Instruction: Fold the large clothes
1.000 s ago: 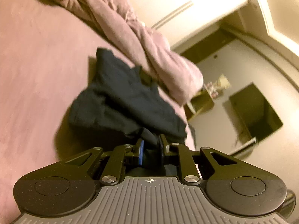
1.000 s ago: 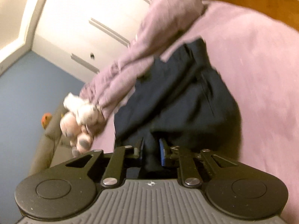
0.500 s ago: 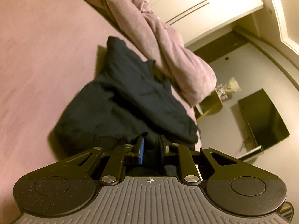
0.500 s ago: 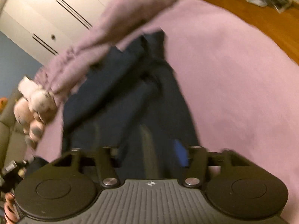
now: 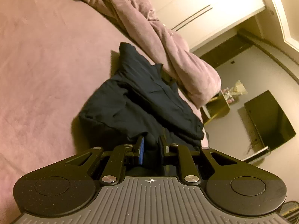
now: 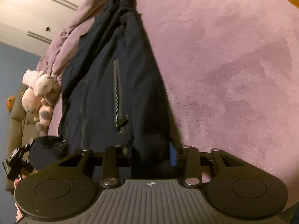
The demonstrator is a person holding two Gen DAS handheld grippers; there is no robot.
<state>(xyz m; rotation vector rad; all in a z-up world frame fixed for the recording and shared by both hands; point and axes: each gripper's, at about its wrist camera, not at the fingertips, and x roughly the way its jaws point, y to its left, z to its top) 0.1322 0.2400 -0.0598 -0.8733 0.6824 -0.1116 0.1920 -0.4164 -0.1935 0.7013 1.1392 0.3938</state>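
Since the earlier frame the right gripper (image 6: 151, 155) has dropped closer to the jacket (image 6: 112, 85), which now lies longer and flatter on the bed (image 6: 233, 65). Its jaws are closing, with dark fabric between them. The left gripper (image 5: 151, 147) is clamped on the jacket's near edge. The jacket rests beside the blanket (image 5: 158, 37); a plush toy (image 6: 39, 95) lies at the blanket's far end.

Pink plush bed cover (image 6: 233, 59), rolled mauve duvet (image 5: 168, 43) along its far edge, white wardrobe doors (image 5: 196, 3) with dark handle strips, grey wall, black wall-mounted television (image 5: 269, 119), blue wall (image 6: 15, 63), warm dim light
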